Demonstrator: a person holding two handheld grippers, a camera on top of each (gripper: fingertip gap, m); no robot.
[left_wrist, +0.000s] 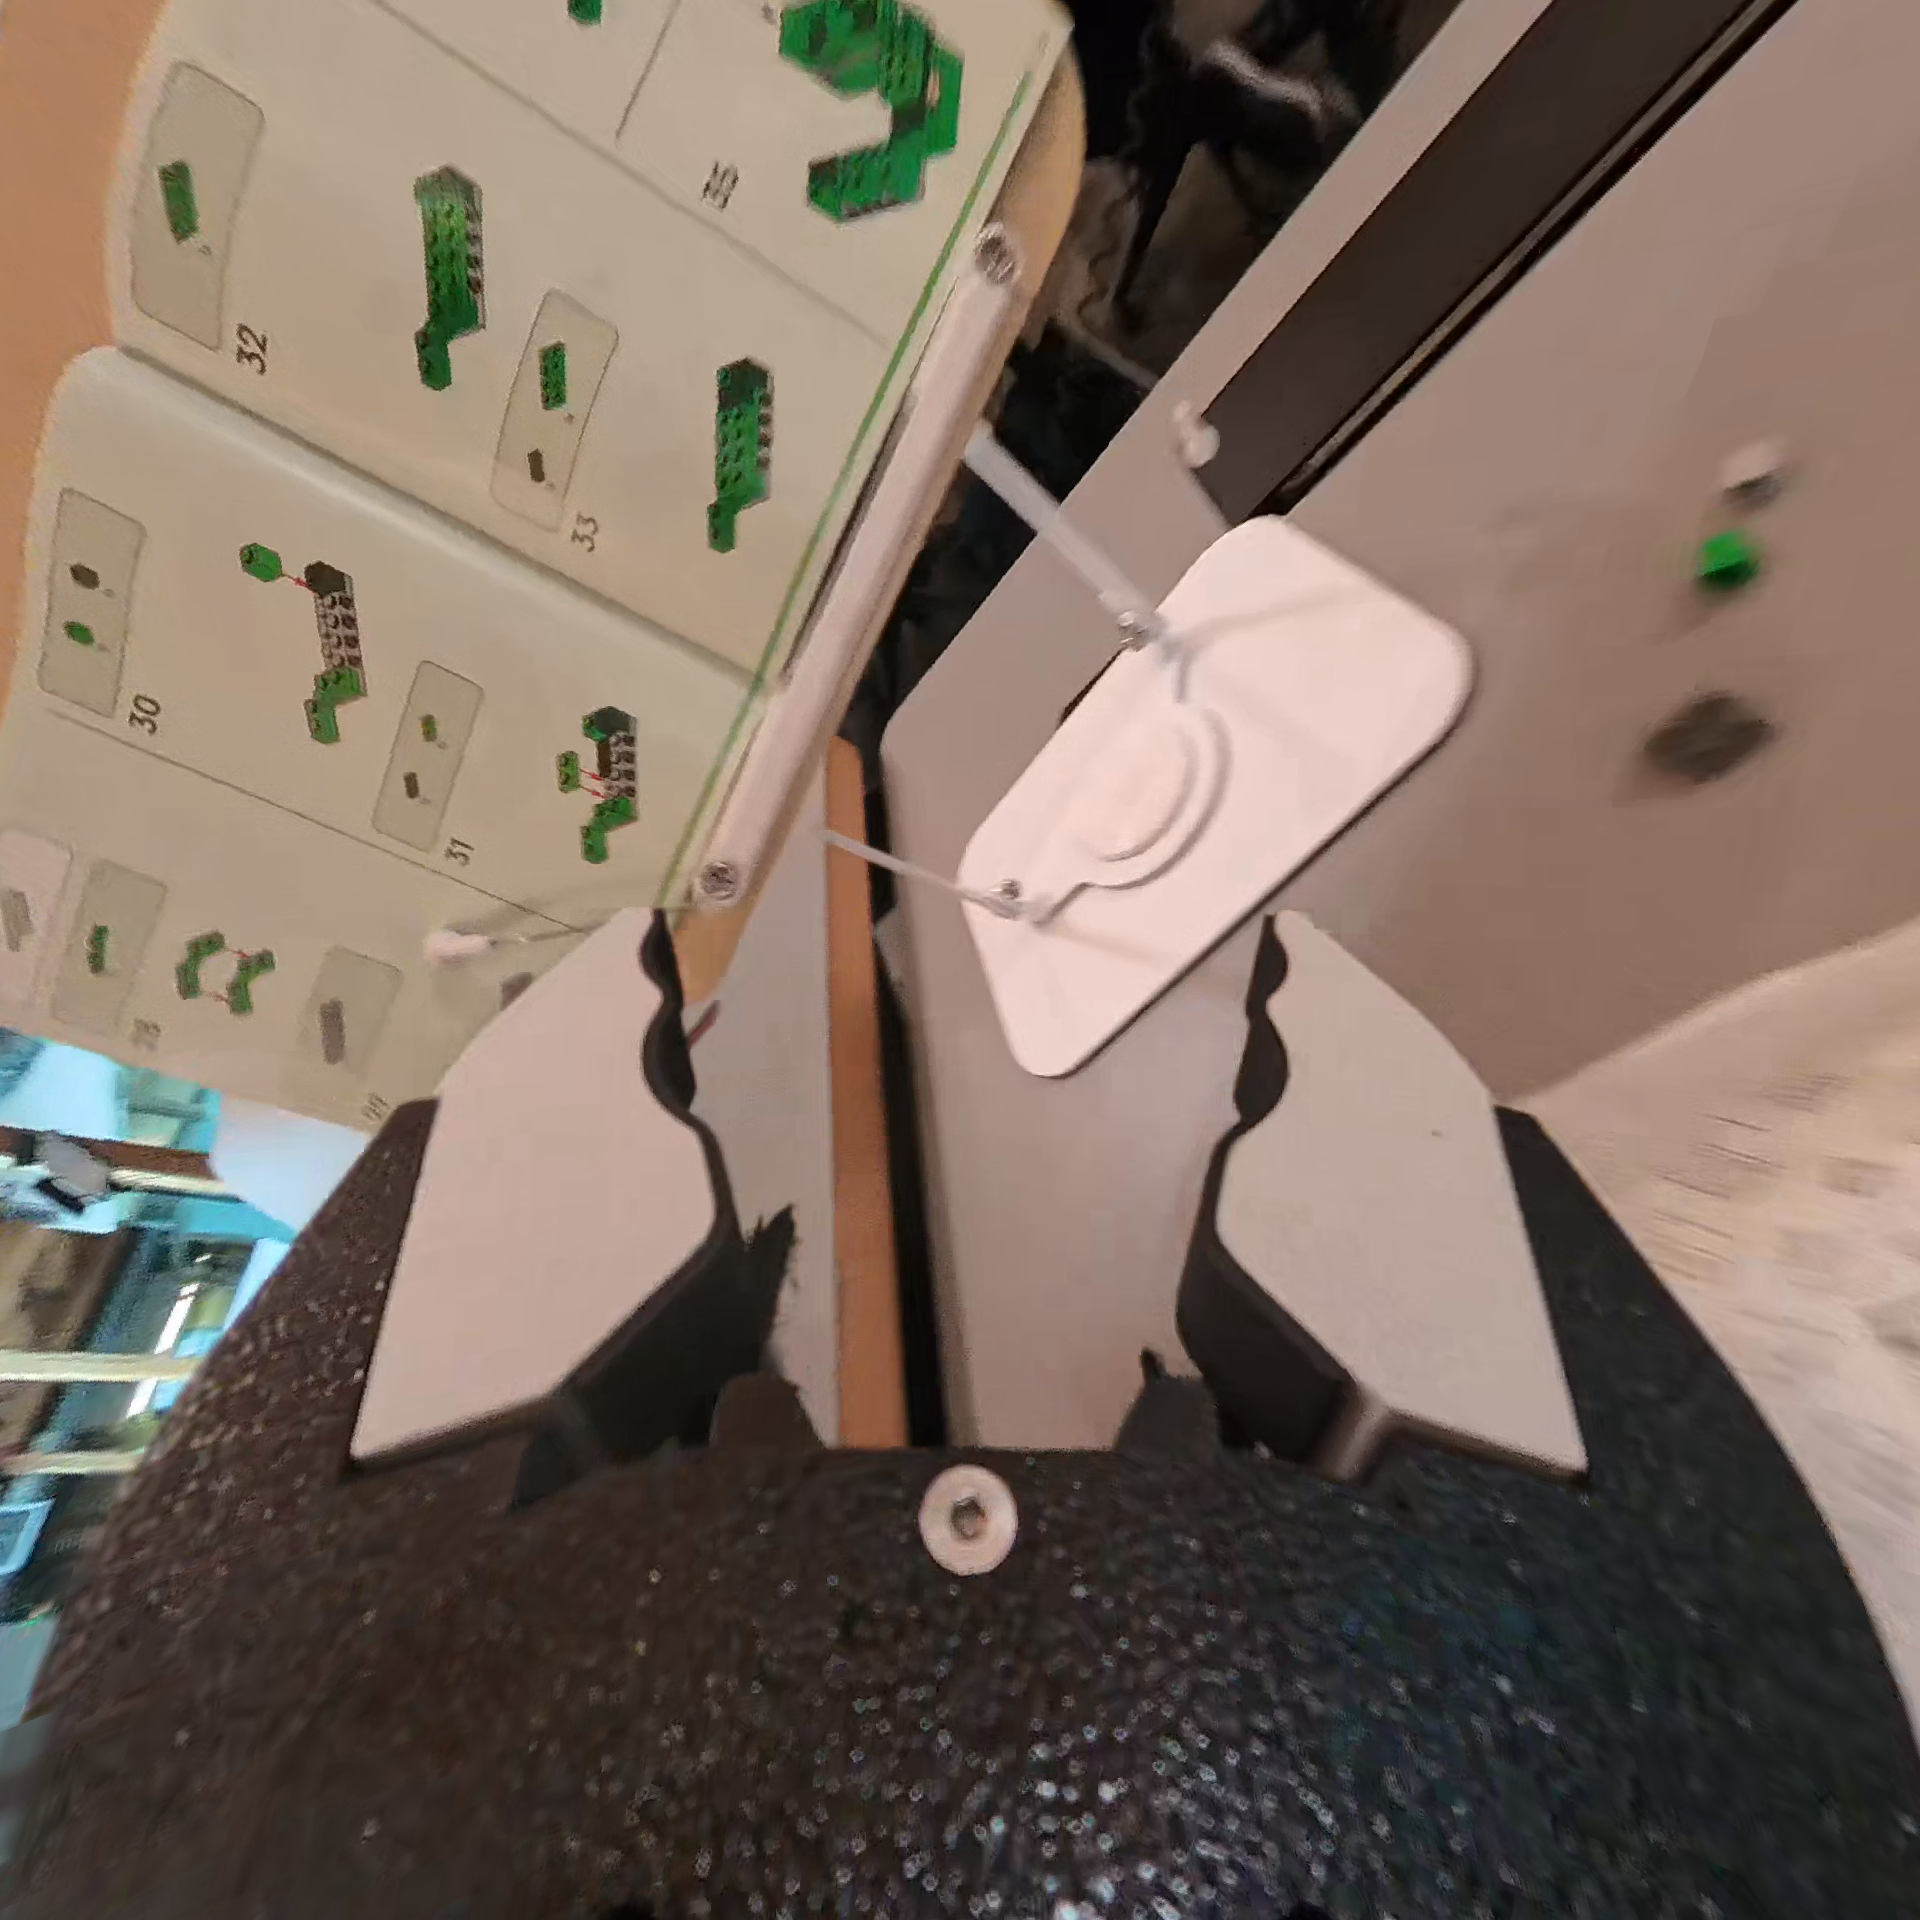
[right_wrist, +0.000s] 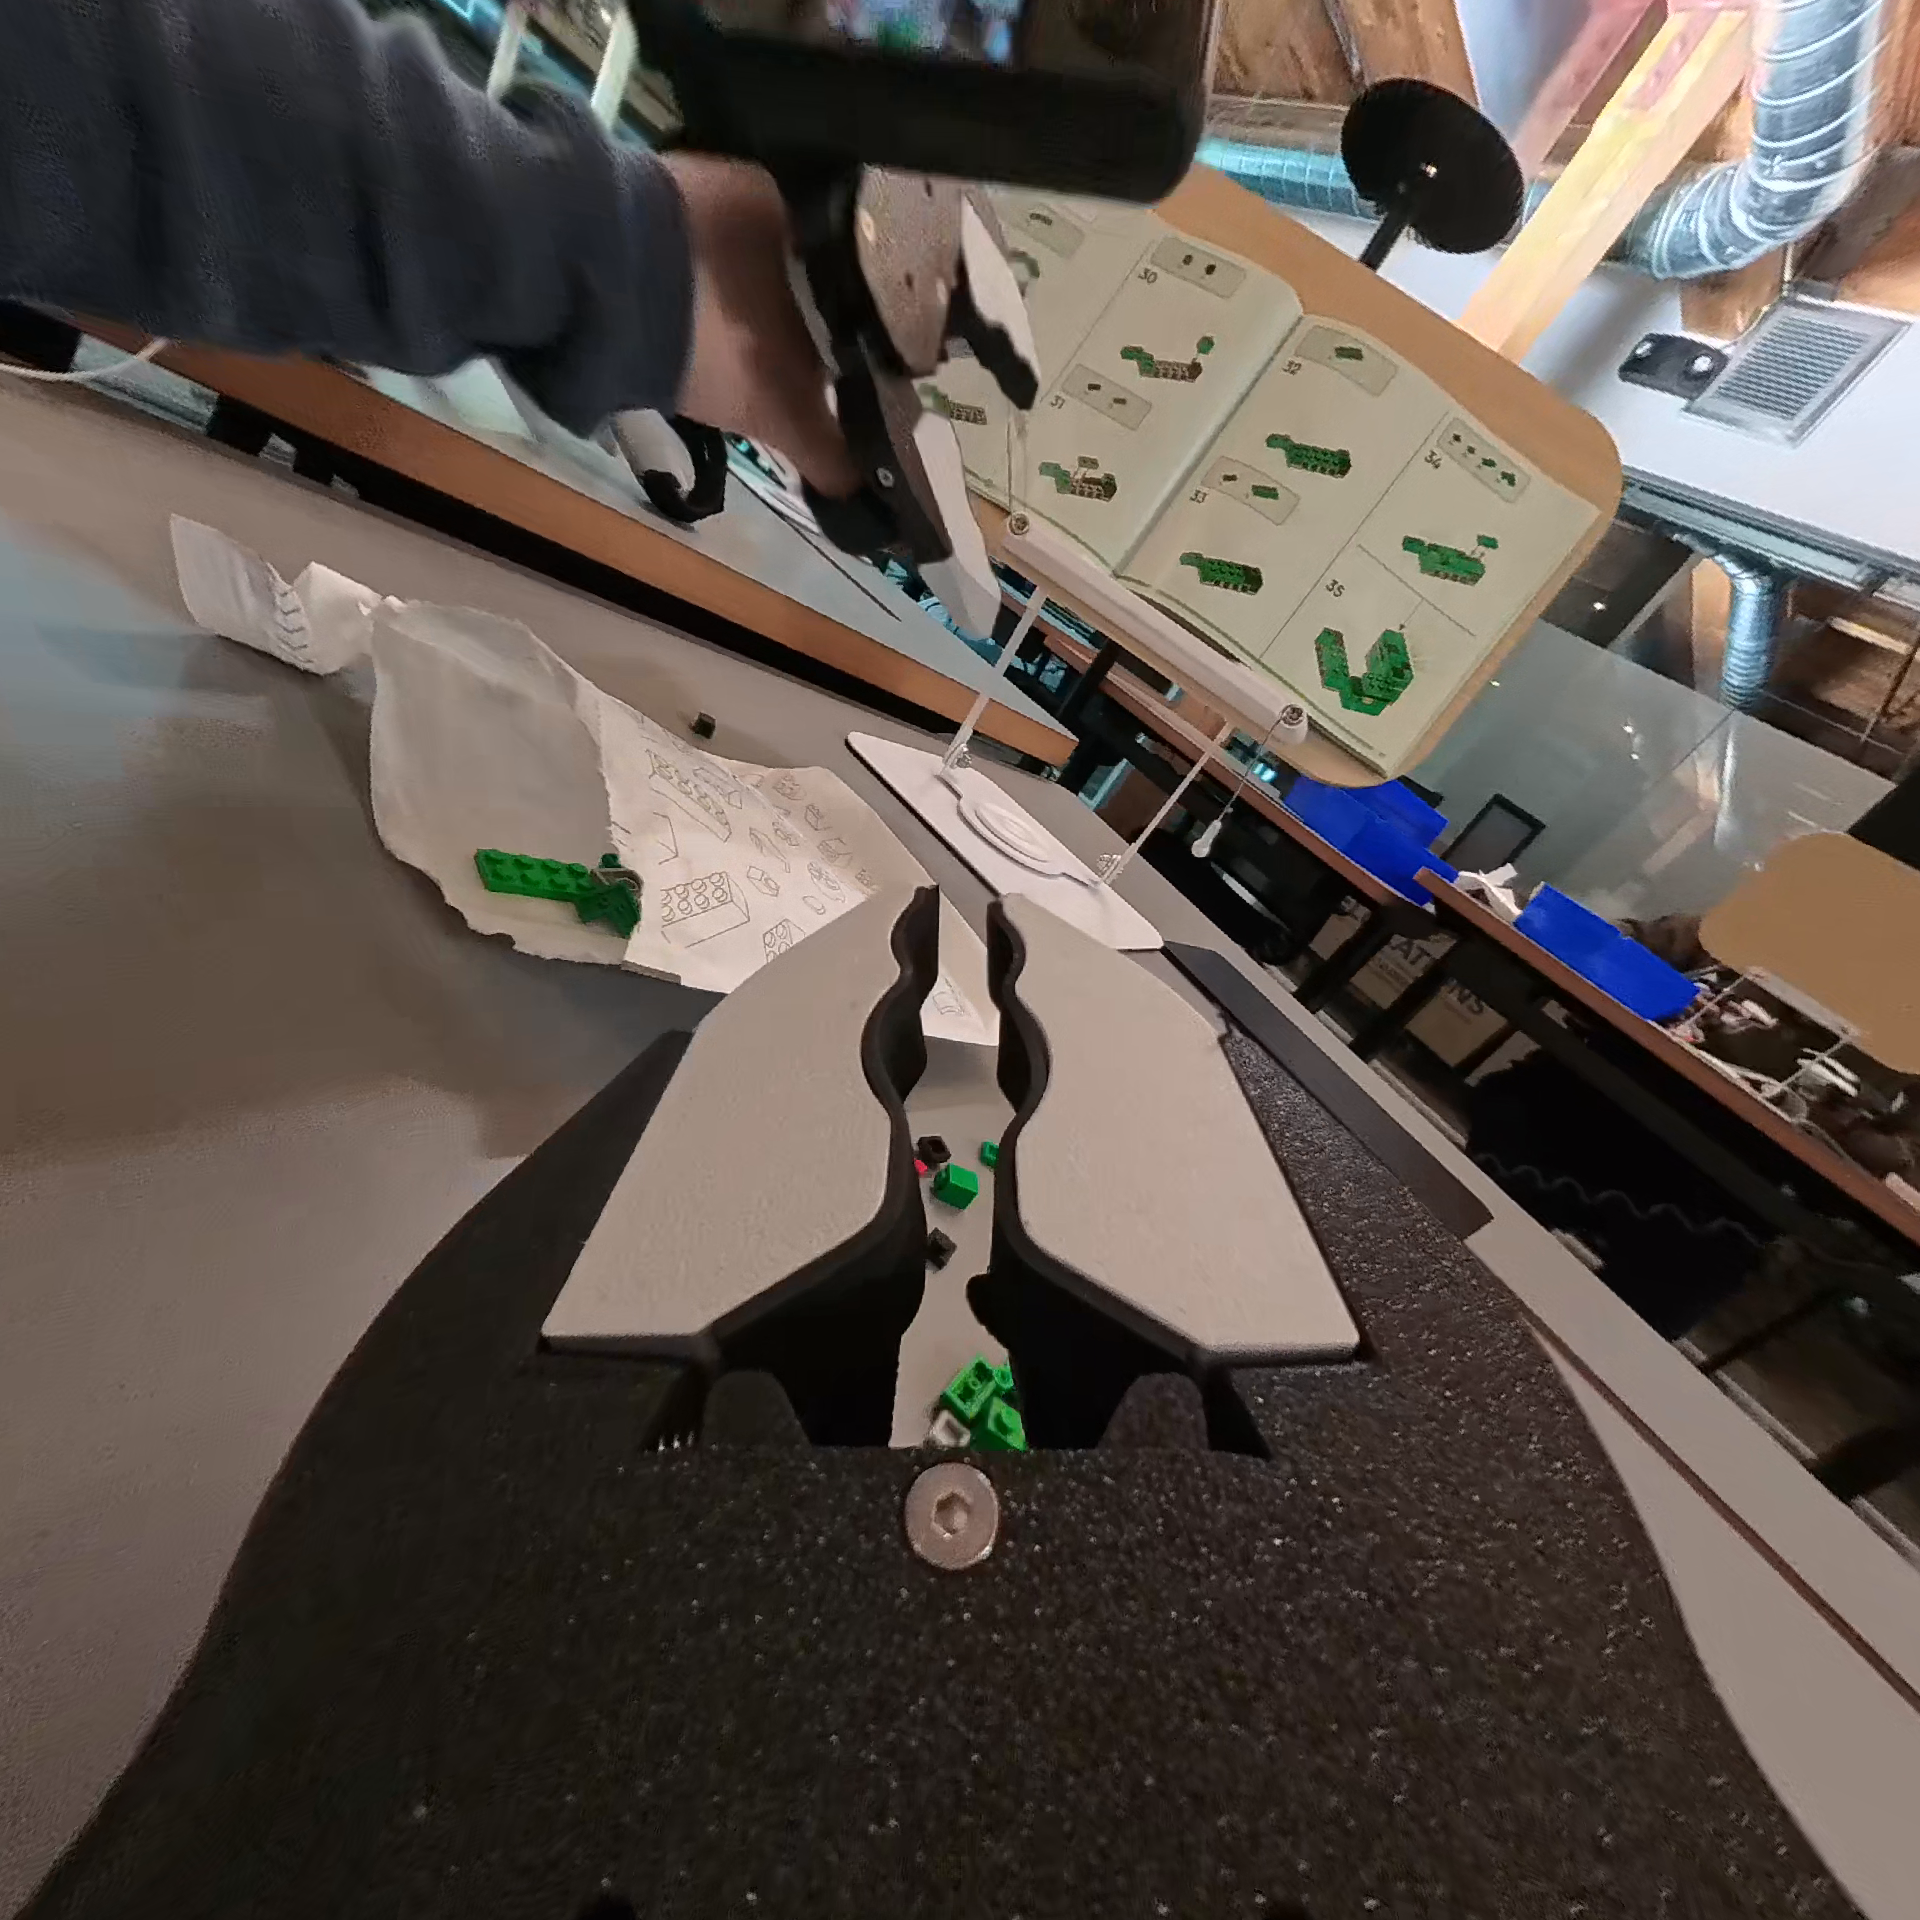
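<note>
My left gripper (left_wrist: 966, 925) is open and empty, its fingers wide apart, tilted up toward an open instruction booklet (left_wrist: 416, 468) on a wooden stand. The stand's white base plate (left_wrist: 1247, 769) lies just beyond its fingertips. In the right wrist view a hand holds the left gripper (right_wrist: 982, 436) in the air in front of the booklet (right_wrist: 1278, 468). My right gripper (right_wrist: 964, 909) is shut to a narrow slit with nothing in it, low over the grey table (right_wrist: 208, 1039). Small green bricks (right_wrist: 954, 1184) and black bricks (right_wrist: 933, 1148) lie on the table under it.
A green brick assembly (right_wrist: 556, 883) rests on torn white printed paper (right_wrist: 520, 727) to the left. A tiny black piece (right_wrist: 703, 724) lies beyond it. The stand's base (right_wrist: 1003, 831) sits near the table's far edge. Blue bins (right_wrist: 1361, 821) stand on tables behind. There is about 25 centimetres between the tips of the two grippers.
</note>
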